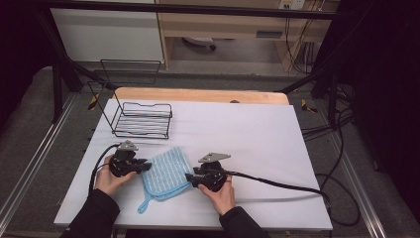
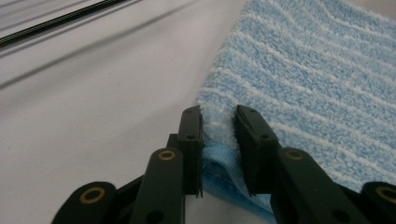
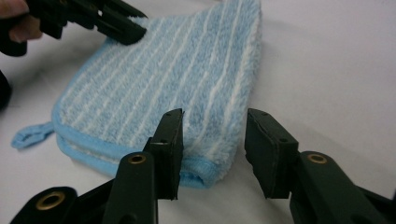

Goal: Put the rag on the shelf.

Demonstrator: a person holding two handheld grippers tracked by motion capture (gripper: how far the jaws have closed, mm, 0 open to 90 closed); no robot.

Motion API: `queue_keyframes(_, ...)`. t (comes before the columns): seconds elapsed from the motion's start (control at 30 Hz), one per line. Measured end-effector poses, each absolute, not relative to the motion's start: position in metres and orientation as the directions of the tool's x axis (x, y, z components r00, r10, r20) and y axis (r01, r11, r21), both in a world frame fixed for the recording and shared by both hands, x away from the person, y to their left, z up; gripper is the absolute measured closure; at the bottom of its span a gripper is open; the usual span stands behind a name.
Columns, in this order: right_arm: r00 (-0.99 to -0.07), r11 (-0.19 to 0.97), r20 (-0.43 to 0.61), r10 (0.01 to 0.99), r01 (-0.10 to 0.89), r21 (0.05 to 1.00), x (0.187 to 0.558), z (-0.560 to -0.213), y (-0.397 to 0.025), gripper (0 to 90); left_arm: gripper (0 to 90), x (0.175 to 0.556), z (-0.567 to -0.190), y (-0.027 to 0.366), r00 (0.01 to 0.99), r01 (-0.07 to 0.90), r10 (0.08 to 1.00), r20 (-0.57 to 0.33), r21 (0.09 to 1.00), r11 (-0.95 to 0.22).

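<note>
Folded blue cloth (image 1: pixel 166 173), striped white, is lying near the front of the white table (image 1: pixel 257 134), between our two hands. We are holding the left gripper (image 2: pixel 218 122) at the cloth's left corner, its fingers (image 2: pixel 191 140) nearly closed and pinching the fluffy edge between them. We are holding the right gripper (image 3: pixel 214 135) at the cloth's right corner, its fingers (image 3: pixel 168 140) standing well apart, one above the folded corner and the other off past the edge, gripping nothing. A hanging loop (image 3: pixel 29 135) is sticking out at the near corner. A black wire rack (image 1: pixel 142 120) is standing farther back on the left.

We are judging the risks: the left pinch is catching only the outer pile, so it may be slipping free on a lift. The right fingers, closing now, could be seizing just one layer, letting the fold fall open or dragging the cloth askew.
</note>
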State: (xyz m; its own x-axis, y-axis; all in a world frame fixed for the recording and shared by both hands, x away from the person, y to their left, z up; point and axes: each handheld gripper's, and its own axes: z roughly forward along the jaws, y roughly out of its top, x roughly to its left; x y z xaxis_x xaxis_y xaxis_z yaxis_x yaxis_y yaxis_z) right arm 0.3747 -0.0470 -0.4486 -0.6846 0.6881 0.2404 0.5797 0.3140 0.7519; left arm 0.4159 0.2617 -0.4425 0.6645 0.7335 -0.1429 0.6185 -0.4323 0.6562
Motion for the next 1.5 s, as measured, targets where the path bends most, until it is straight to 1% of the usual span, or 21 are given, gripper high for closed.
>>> queue_keyframes(0.13, -0.679, 0.323, 0.238, 0.694, 0.590, 0.740, 0.373, -0.454, -0.045, 59.6, 73.4, 0.416, -0.442, 0.262, 0.664, 0.619, 0.734, -0.144, 0.656, -0.432)
queue_keyframes(0.23, -0.672, 0.317, 0.247, 0.698, 0.600, 0.735, 0.371, -0.455, -0.045, 62.9, 73.9, 0.416, -0.443, 0.262, 0.663, 0.620, 0.735, -0.145, 0.656, -0.430)
queue_keyframes(0.37, -0.653, 0.293, 0.296, 0.697, 0.636, 0.714, 0.371, -0.457, -0.043, 71.9, 77.0, 0.416, -0.442, 0.262, 0.653, 0.630, 0.740, -0.163, 0.659, -0.411)
queue_keyframes(0.43, -0.658, 0.295, 0.302, 0.690, 0.637, 0.712, 0.373, -0.456, -0.043, 77.0, 78.3, 0.416, -0.441, 0.263, 0.647, 0.637, 0.742, -0.174, 0.659, -0.400)
queue_keyframes(0.47, -0.658, 0.295, 0.302, 0.690, 0.637, 0.712, 0.373, -0.456, -0.043, 77.0, 78.3, 0.416, -0.441, 0.264, 0.644, 0.641, 0.744, -0.181, 0.659, -0.395)
queue_keyframes(0.53, -0.667, 0.302, 0.314, 0.675, 0.638, 0.708, 0.375, -0.450, -0.046, 81.5, 79.2, 0.414, -0.438, 0.265, 0.639, 0.645, 0.747, -0.186, 0.658, -0.388)
queue_keyframes(0.63, -0.670, 0.299, 0.324, 0.668, 0.641, 0.707, 0.378, -0.443, -0.048, 82.3, 79.4, 0.409, -0.436, 0.266, 0.630, 0.656, 0.750, -0.202, 0.657, -0.373)
queue_keyframes(0.67, -0.678, 0.299, 0.325, 0.659, 0.633, 0.714, 0.381, -0.434, -0.052, 82.8, 79.4, 0.405, -0.435, 0.267, 0.627, 0.659, 0.748, -0.217, 0.659, -0.361)
queue_keyframes(0.83, -0.691, 0.310, 0.319, 0.648, 0.622, 0.719, 0.391, -0.410, -0.064, 83.4, 79.4, 0.386, -0.428, 0.263, 0.625, 0.656, 0.741, -0.246, 0.680, -0.328)
queue_keyframes(0.9, -0.695, 0.318, 0.312, 0.647, 0.618, 0.719, 0.393, -0.407, -0.066, 83.4, 79.4, 0.377, -0.426, 0.260, 0.617, 0.655, 0.743, -0.258, 0.691, -0.304)
queue_keyframes(0.93, -0.709, 0.352, 0.278, 0.648, 0.603, 0.716, 0.399, -0.403, -0.067, 83.5, 79.0, 0.372, -0.425, 0.259, 0.611, 0.656, 0.746, -0.265, 0.697, -0.290)
queue_keyframes(1.07, -0.732, 0.392, 0.242, 0.636, 0.577, 0.716, 0.407, -0.401, -0.062, 83.5, 77.8, 0.354, -0.426, 0.253, 0.588, 0.644, 0.779, -0.219, 0.709, -0.286)
queue_keyframes(1.1, -0.751, 0.416, 0.222, 0.622, 0.556, 0.719, 0.415, -0.403, -0.055, 83.3, 77.1, 0.350, -0.427, 0.252, 0.578, 0.644, 0.789, -0.207, 0.710, -0.285)
queue_keyframes(1.23, -0.776, 0.454, 0.192, 0.600, 0.529, 0.717, 0.426, -0.411, -0.044, 82.8, 75.2, 0.343, -0.431, 0.255, 0.554, 0.651, 0.809, -0.196, 0.707, -0.275)
queue_keyframes(1.27, -0.779, 0.459, 0.185, 0.600, 0.524, 0.717, 0.429, -0.414, -0.041, 82.5, 74.0, 0.342, -0.433, 0.255, 0.552, 0.655, 0.810, -0.196, 0.704, -0.275)
queue_keyframes(1.33, -0.772, 0.463, 0.170, 0.613, 0.525, 0.715, 0.437, -0.426, -0.033, 80.3, 67.4, 0.343, -0.435, 0.256, 0.557, 0.649, 0.810, -0.184, 0.705, -0.286)
queue_keyframes(1.37, -0.772, 0.463, 0.170, 0.613, 0.525, 0.715, 0.437, -0.426, -0.033, 80.3, 67.4, 0.344, -0.435, 0.257, 0.564, 0.636, 0.809, -0.166, 0.711, -0.298)
queue_keyframes(1.4, -0.768, 0.459, 0.165, 0.619, 0.524, 0.717, 0.439, -0.431, -0.031, 79.0, 63.6, 0.345, -0.434, 0.258, 0.570, 0.629, 0.807, -0.157, 0.716, -0.305)
queue_keyframes(1.43, -0.764, 0.462, 0.137, 0.631, 0.512, 0.724, 0.438, -0.435, -0.030, 71.6, 57.6, 0.346, -0.429, 0.261, 0.578, 0.607, 0.803, -0.144, 0.734, -0.305)
queue_keyframes(1.47, -0.763, 0.464, 0.120, 0.635, 0.501, 0.730, 0.437, -0.435, -0.030, 68.4, 54.7, 0.346, -0.429, 0.261, 0.578, 0.607, 0.803, -0.144, 0.734, -0.305)
queue_keyframes(1.5, -0.763, 0.464, 0.120, 0.635, 0.501, 0.730, 0.437, -0.435, -0.030, 68.4, 54.7, 0.347, -0.426, 0.263, 0.582, 0.596, 0.802, -0.138, 0.744, -0.304)
